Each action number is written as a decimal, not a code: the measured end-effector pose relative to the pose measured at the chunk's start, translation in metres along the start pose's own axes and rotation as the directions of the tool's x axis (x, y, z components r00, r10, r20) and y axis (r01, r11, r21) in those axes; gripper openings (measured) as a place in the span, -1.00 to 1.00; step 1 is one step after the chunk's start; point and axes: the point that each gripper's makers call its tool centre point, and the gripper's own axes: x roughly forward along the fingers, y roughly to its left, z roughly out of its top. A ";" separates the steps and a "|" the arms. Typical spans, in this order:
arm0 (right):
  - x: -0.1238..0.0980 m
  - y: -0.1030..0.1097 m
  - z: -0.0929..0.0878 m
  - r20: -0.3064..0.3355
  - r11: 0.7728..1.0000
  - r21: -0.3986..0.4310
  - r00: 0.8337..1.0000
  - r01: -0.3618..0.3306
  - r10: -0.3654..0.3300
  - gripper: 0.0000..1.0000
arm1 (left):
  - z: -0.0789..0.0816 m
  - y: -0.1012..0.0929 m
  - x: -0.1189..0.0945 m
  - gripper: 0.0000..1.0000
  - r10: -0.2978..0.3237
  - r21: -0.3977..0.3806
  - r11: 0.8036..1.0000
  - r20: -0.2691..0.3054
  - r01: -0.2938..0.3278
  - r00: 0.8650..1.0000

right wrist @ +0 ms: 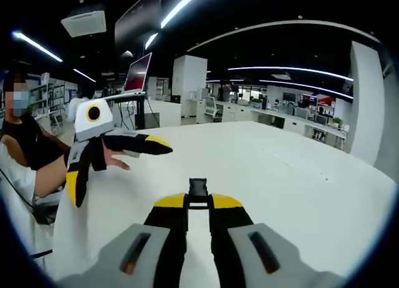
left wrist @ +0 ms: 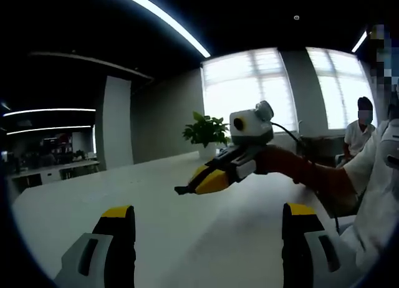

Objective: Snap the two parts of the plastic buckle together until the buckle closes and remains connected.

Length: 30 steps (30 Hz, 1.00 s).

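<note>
A: Where does the buckle stand relative to the tools?

B: One part, a small black plastic buckle piece (right wrist: 197,191), sits pinched between the yellow-tipped jaws of the right gripper (right wrist: 198,204), which are closed on it. It pokes out forward past the fingertips, its long axis running along the jaws, out over the wide white table (right wrist: 299,176).

A: And the left gripper?

B: In the right gripper view the left gripper (right wrist: 124,157) hangs to the left of the held piece, above the table's near edge, jaws spread wide and nothing between them. Its own view agrees: the two yellow-capped jaws of the left gripper (left wrist: 209,219) stand far apart over bare tabletop (left wrist: 187,250).

A: So where is the mating half?

B: That cannot be told. In the left gripper view the right gripper (left wrist: 202,182) crosses above the table with a dark sliver at its tip, probably the same held piece, though it is too small to be sure. No second buckle part is distinguishable on the table surface.

A: What does the coming move turn on, then?

B: On the judgement that the left gripper, empty and free, must take up the other half and bring it in line with the held piece's long axis.

A: Anything in the way?

B: Little. A green potted plant (left wrist: 206,131) stands at the table's far edge, well apart, and a seated person (right wrist: 25,144) is beside the table.
</note>
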 end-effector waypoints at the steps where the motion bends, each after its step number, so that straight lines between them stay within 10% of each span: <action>1: 0.001 -0.001 0.000 -0.004 1.000 0.000 1.000 0.001 -0.001 -0.79 | -0.001 0.000 0.000 0.99 0.001 0.000 1.000 -0.004 -0.001 1.000; 30: 0.030 -0.038 0.004 -0.035 0.998 0.019 0.998 0.059 -0.059 -0.79 | 0.001 0.006 -0.002 0.99 0.027 0.014 1.000 0.008 -0.027 1.000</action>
